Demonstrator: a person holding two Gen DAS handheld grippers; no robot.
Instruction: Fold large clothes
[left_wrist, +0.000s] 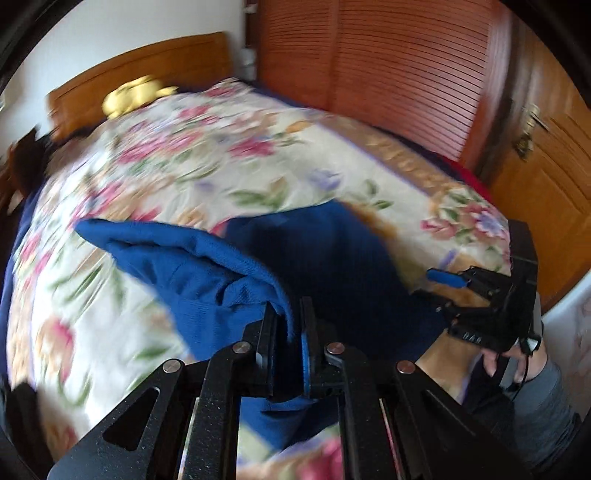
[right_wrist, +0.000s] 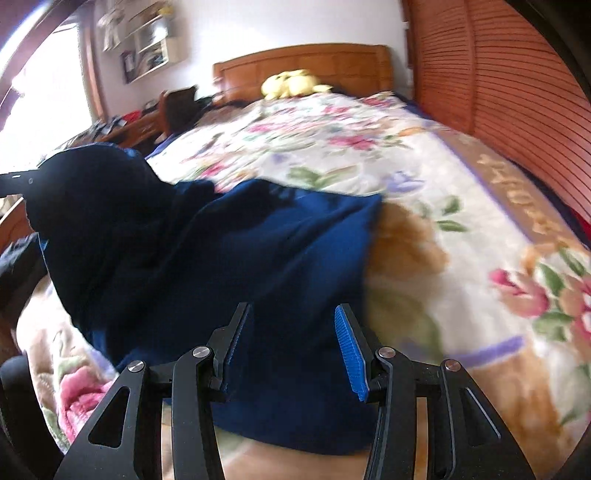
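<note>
A large blue garment (left_wrist: 207, 266) lies partly folded on the floral bedspread (left_wrist: 192, 158) near the bed's foot. My left gripper (left_wrist: 290, 314) is shut on a bunched edge of the garment and lifts it. The right gripper (left_wrist: 461, 284) shows at the right of the left wrist view, held by a gloved hand. In the right wrist view the garment (right_wrist: 258, 258) spreads dark blue under my right gripper (right_wrist: 291, 321), whose jaws stand open just above the cloth with nothing between them. The frames are blurred by motion.
A yellow plush toy (right_wrist: 291, 83) lies by the wooden headboard (right_wrist: 303, 61). A louvred wooden wardrobe (left_wrist: 388, 66) stands along the bed's right side, with a wooden door (left_wrist: 546, 155) beyond. A cluttered desk (right_wrist: 122, 127) and bright window stand at the left.
</note>
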